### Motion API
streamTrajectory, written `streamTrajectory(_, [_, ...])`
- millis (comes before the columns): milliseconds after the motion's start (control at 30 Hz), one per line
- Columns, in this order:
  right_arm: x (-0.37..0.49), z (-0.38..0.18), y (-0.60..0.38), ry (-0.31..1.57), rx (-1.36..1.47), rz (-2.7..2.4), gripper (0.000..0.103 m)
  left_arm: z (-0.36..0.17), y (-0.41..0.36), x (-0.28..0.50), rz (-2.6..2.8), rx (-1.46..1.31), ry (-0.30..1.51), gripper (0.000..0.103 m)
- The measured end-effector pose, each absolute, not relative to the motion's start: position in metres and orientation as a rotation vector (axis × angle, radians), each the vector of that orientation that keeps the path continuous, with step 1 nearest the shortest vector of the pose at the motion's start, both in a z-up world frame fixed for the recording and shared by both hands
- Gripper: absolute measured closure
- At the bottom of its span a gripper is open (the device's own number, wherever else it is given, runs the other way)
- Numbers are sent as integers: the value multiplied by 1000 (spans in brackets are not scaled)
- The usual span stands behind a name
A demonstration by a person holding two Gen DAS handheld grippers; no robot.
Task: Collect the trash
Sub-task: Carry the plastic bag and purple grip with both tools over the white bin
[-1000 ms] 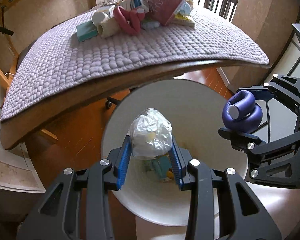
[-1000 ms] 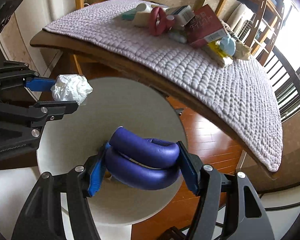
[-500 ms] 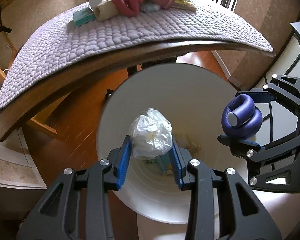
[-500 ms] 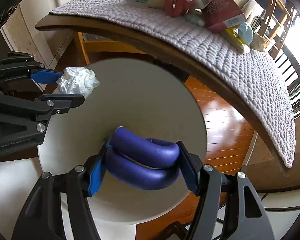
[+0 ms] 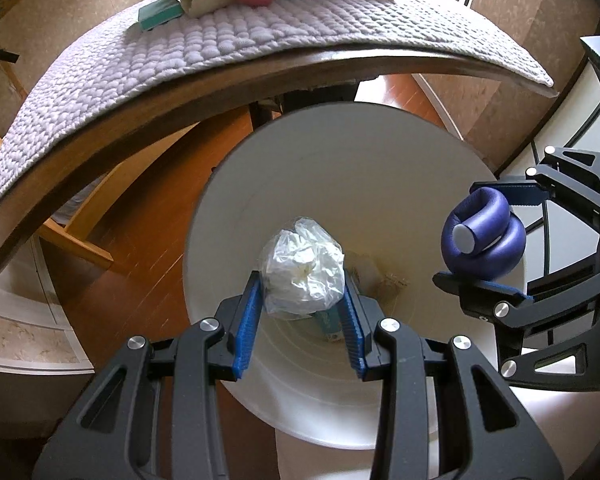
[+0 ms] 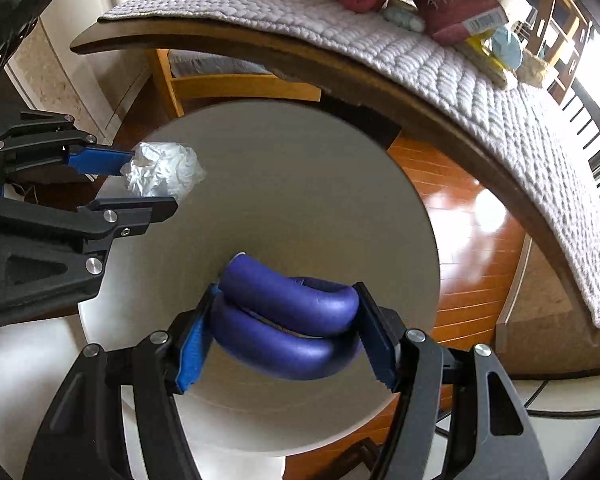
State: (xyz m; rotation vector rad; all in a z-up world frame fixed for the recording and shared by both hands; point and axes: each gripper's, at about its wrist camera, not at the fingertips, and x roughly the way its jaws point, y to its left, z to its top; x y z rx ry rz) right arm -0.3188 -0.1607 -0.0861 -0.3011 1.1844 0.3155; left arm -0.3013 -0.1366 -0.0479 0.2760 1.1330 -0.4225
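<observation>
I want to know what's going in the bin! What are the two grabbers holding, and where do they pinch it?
The left gripper pinches a crumpled plastic bag by its sides. The right gripper squeezes a coiled purple foam tube at its two ends.

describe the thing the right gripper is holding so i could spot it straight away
Find the round white bin on the floor beside the table. Over it, the right hand-held gripper clamps a dark blue padded tube, folded double. The crumpled white plastic bag beside it sits in the left hand-held gripper.
</observation>
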Motion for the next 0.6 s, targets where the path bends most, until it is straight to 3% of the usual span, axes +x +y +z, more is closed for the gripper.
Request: streamTrajectory(600, [-310, -108, -170, 1217, -227, 315, 39, -79, -157, -281, -415, 303, 1174, 64])
